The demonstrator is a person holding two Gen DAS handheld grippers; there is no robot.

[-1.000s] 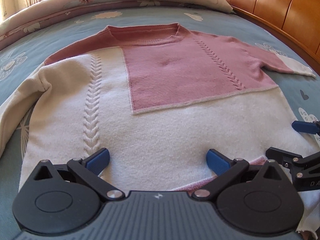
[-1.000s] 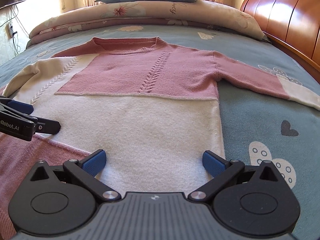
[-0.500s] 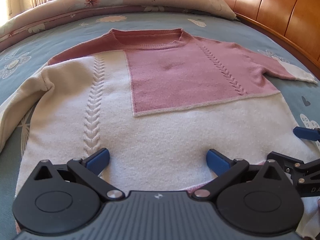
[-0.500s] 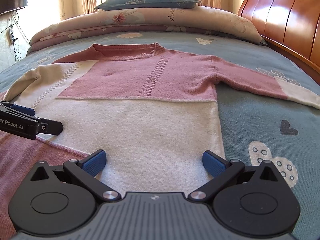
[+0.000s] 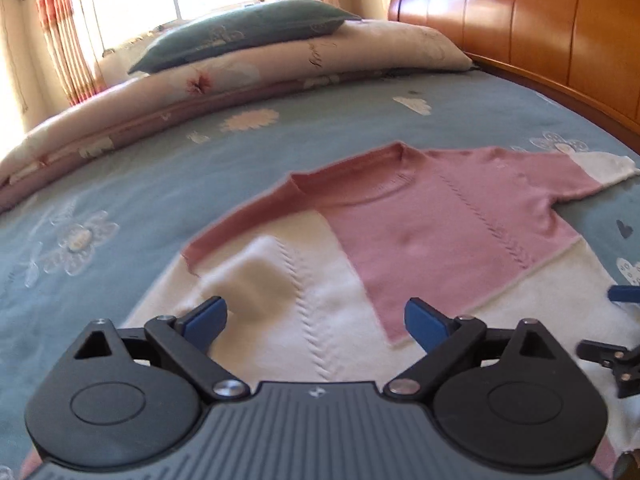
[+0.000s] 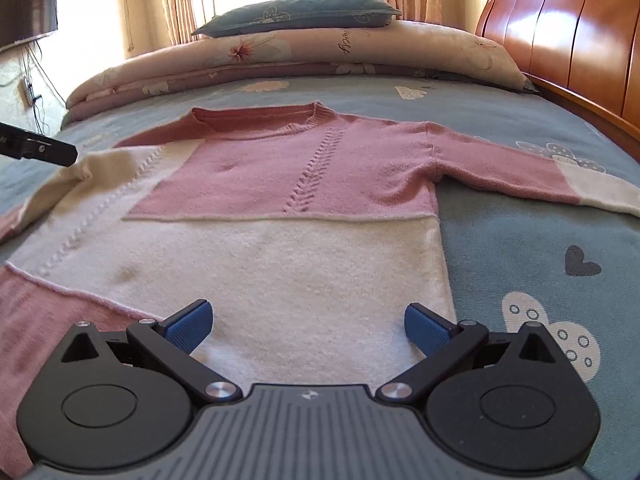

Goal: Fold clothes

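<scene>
Lying flat and face up on the blue flower-printed bed cover [image 6: 520, 128], the pink and cream knitted sweater [image 6: 280, 208] has its neckline toward the folded floral quilt [image 6: 320, 56] and the grey-blue pillow [image 6: 296, 14]. The right hand-held gripper [image 6: 308, 326] hangs just above the cream hem near the sweater's right edge, its blue pads spread wide with nothing between them. The left hand-held gripper [image 5: 316, 320] is raised over the cream left shoulder and sleeve; its jaws have just been closing a little, yet the blue pads stand well apart and grip nothing, the knit lying below them. One sleeve stretches out toward the wooden headboard [image 6: 568, 36].
</scene>
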